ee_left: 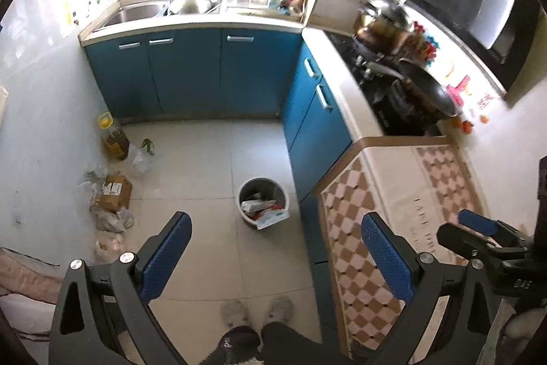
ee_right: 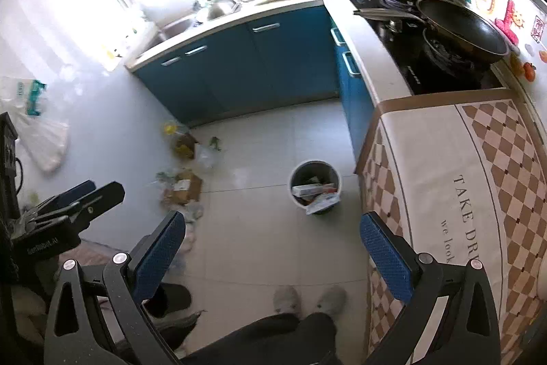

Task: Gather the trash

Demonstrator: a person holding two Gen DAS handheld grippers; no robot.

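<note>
A round grey bin (ee_left: 263, 200) (ee_right: 315, 190) stands on the tiled floor beside the blue cabinets, holding paper and packaging. Along the left wall lie a cardboard box (ee_left: 114, 192) (ee_right: 183, 188), crumpled plastic bags (ee_left: 111, 219) and a yellow oil bottle (ee_left: 114, 139) (ee_right: 181, 139). My left gripper (ee_left: 277, 242) hangs open high above the floor, nothing between its blue pads. My right gripper (ee_right: 273, 240) is open and empty too, at a similar height. Each gripper shows at the edge of the other's view.
Blue cabinets (ee_left: 191, 70) with a sink run along the back. A stove with a wok (ee_right: 461, 29) and pots sits on the right counter. A checkered cloth (ee_right: 461, 194) covers a unit at right. A person's slippered feet (ee_left: 256, 310) stand below. A white bag (ee_right: 44, 139) hangs on the left wall.
</note>
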